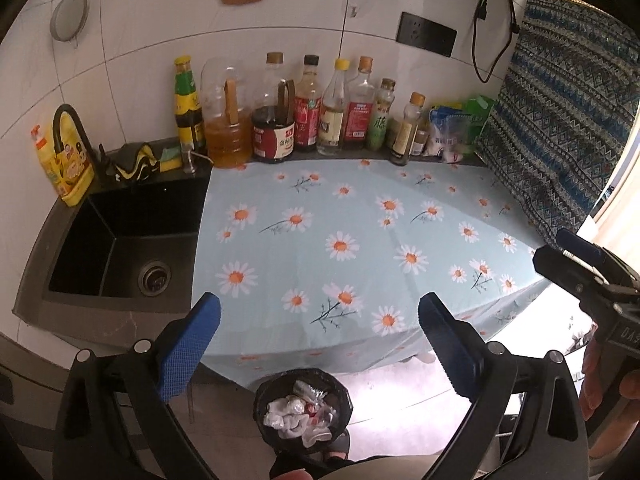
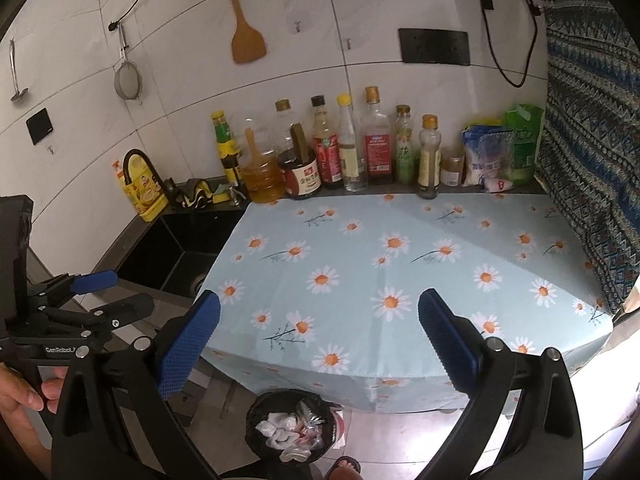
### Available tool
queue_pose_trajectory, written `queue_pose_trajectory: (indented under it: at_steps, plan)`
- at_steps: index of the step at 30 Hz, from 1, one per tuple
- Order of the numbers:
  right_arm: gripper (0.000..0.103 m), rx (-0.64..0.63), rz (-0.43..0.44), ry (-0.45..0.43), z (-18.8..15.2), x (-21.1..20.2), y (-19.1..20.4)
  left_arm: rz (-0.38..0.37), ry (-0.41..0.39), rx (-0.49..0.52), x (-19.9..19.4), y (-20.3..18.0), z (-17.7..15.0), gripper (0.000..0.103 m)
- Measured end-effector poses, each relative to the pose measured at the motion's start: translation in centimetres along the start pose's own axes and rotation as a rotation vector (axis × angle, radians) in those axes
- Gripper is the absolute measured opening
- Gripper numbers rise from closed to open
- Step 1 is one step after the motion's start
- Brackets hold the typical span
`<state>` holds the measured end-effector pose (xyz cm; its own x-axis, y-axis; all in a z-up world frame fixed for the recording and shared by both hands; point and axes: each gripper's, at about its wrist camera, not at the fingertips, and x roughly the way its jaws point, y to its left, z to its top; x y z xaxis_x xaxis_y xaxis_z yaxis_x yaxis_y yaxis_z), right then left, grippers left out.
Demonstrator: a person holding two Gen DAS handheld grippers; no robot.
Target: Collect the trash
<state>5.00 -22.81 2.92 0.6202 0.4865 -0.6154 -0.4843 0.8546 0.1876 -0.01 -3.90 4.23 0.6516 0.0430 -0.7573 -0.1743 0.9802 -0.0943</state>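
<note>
Left gripper: its blue-padded black fingers are being held spread wide, with nothing between them, above the front edge of the light-blue daisy-print tablecloth.
Right gripper: its two blue-padded fingers are likewise being held wide apart and empty, over the same front edge of the tablecloth; in the left wrist view it is being seen at the tablecloth's right edge.
Trash bin: a small round bin lined with a black bag is being seen on the floor just below the front edge of the tablecloth, between the fingers of each gripper in both views.
Trash: crumpled white tissues and clear wrappers are being held inside the bin, below the tablecloth's front hem.
Row of sauce and oil bottles: these are being kept upright along the white tiled wall, behind the far edge of the tablecloth.
Black rectangular sink: it is being seen directly left of the tablecloth, with a yellow dish-soap bottle at its far left corner.
Blue patterned woven cloth: it is being seen hanging at the right of the tablecloth.
Wooden spatula: it is being hung on the wall above the tablecloth.
</note>
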Motion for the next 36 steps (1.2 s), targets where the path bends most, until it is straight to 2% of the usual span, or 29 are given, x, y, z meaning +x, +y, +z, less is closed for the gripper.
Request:
queue_pose_trajectory:
  at_steps: [16,28,36]
  plan:
    - [0.098,0.022,-0.008,0.022,0.1,1.0,-1.3,0.006,0.014,0.009,0.4,-0.8,0.1,0.096]
    - [0.098,0.019,0.004,0.027,0.1,1.3,-0.9,0.031,0.015,0.001,0.2,-0.3,0.1,0.096]
    - [0.098,0.02,-0.001,0.031,0.0,1.5,-1.0,0.022,0.02,0.001,0.3,-0.2,-0.1,0.096]
